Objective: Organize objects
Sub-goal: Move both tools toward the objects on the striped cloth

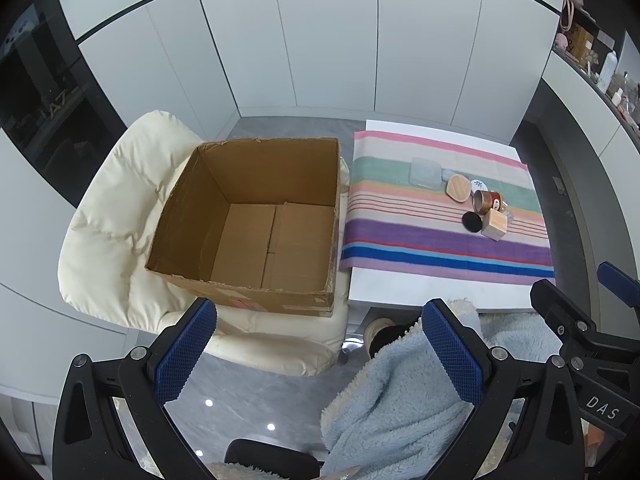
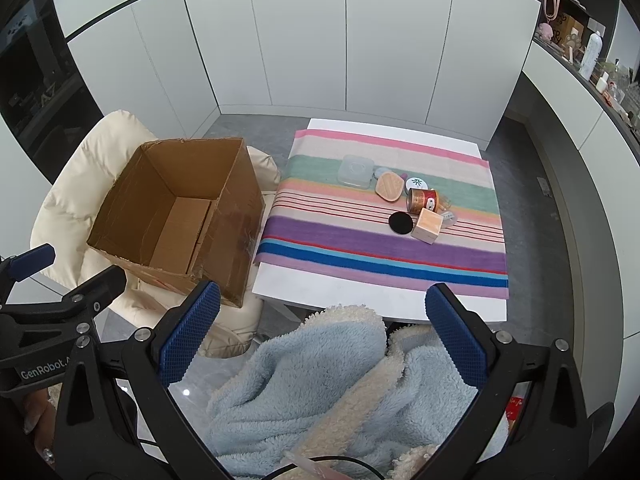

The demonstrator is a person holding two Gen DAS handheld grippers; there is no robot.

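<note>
An empty cardboard box (image 1: 256,220) (image 2: 180,216) stands open on a cream chair (image 1: 116,216) (image 2: 72,204). On a striped cloth (image 1: 440,240) (image 2: 380,252) lies a cluster: a clear plastic case (image 1: 425,173) (image 2: 355,171), a tan oval lid (image 1: 458,188) (image 2: 389,186), a copper tin (image 1: 485,201) (image 2: 422,201), a black disc (image 1: 472,222) (image 2: 400,223) and a wooden cube (image 1: 494,225) (image 2: 428,226). My left gripper (image 1: 320,360) and right gripper (image 2: 322,344) are both open, empty, held above the near side.
A white table (image 1: 420,290) (image 2: 340,288) carries the cloth. A fluffy blue garment (image 1: 400,400) (image 2: 320,380) lies below the grippers. White cabinet doors (image 1: 320,40) stand behind. A shelf with clutter (image 2: 592,60) runs at the right.
</note>
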